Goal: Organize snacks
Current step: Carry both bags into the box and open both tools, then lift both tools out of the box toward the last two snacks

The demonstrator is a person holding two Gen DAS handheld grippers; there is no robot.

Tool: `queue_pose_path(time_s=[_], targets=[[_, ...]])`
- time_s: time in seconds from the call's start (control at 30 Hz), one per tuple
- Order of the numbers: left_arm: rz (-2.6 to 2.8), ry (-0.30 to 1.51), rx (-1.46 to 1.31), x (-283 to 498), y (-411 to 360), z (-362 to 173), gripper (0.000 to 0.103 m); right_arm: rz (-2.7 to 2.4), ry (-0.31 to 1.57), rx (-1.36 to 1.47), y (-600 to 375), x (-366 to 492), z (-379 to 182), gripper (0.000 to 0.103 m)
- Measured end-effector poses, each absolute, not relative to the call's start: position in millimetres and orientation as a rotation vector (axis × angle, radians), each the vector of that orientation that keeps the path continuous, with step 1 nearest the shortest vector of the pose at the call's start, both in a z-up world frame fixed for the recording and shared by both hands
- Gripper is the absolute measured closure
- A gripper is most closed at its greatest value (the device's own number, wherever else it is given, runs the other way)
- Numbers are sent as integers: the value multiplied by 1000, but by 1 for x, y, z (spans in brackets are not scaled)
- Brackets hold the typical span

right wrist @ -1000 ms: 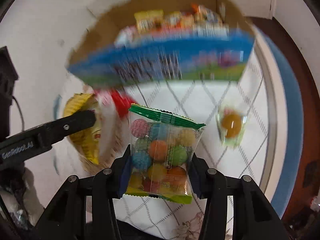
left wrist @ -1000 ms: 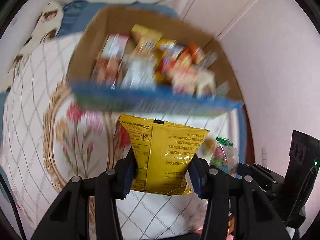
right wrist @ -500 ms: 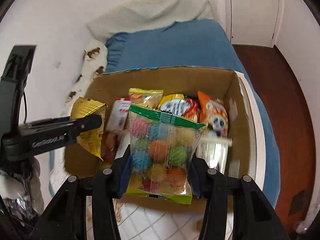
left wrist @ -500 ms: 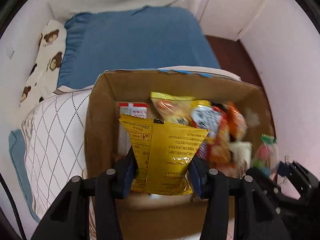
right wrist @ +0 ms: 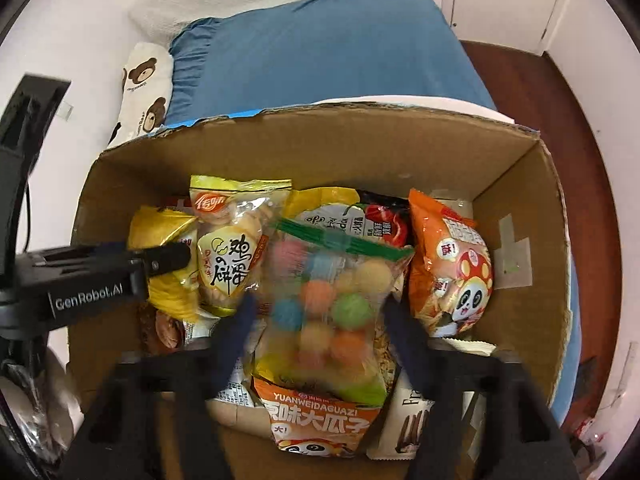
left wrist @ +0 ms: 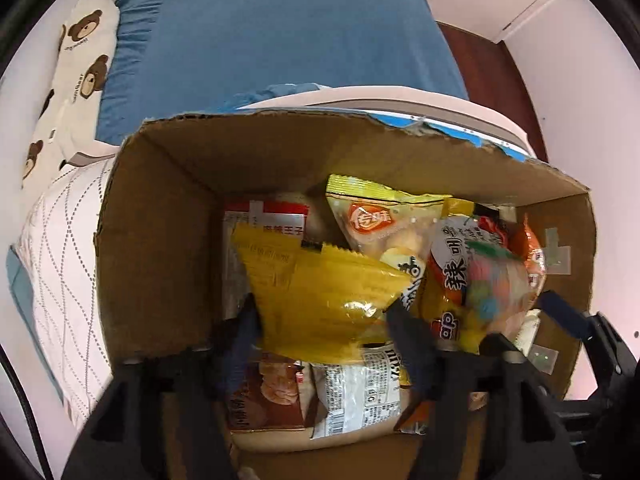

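A cardboard box (left wrist: pixel 160 240) (right wrist: pixel 520 184) holds several snack packets. My left gripper (left wrist: pixel 324 320) is inside the box with a yellow snack bag (left wrist: pixel 320 300) between its fingers; the fingers look spread and blurred, and the bag tilts. My right gripper (right wrist: pixel 316 320) is over the box middle with a clear bag of coloured balls (right wrist: pixel 332 292) between its fingers, which also look spread. The yellow bag (right wrist: pixel 160 236) and left gripper (right wrist: pixel 120 272) show at the left of the right wrist view. The ball bag (left wrist: pixel 496 292) shows at the right of the left wrist view.
In the box lie an orange panda packet (right wrist: pixel 452 268), a biscuit bag (right wrist: pixel 228 248), a sunflower-seed packet (right wrist: pixel 320 424) and noodle packets (left wrist: pixel 452 264). Behind the box are a blue bed (right wrist: pixel 320 52), a bear-print pillow (left wrist: pixel 68 80) and a wooden floor (right wrist: pixel 580 128).
Both grippers moved forward and down into the box with their bags. The fingers have spread wider than before, and the yellow bag has tilted over.
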State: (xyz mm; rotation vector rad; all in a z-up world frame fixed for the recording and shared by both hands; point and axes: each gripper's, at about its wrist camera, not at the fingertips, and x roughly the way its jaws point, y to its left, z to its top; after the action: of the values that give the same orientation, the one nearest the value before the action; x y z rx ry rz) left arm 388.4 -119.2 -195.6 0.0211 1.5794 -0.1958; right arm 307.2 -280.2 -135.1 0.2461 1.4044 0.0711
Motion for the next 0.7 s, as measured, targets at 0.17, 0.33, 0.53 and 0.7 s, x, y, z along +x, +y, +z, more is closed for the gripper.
queue_pose_path(time_s=[0.17, 0.33, 0.53, 0.7], targets=[[-200, 1532, 12, 381, -118, -179, 26, 64, 1400, 213, -283, 310, -128, 5], [-183, 1438, 9, 373, -110, -146, 26, 34, 1372, 177, -286, 298, -106, 5], [-158, 1305, 23, 338, -92, -107, 26, 16, 1327, 133, -280, 267, -85, 5], [-144, 1222, 41, 299, -83, -88, 26, 4, 1266, 126, -277, 233, -65, 5]])
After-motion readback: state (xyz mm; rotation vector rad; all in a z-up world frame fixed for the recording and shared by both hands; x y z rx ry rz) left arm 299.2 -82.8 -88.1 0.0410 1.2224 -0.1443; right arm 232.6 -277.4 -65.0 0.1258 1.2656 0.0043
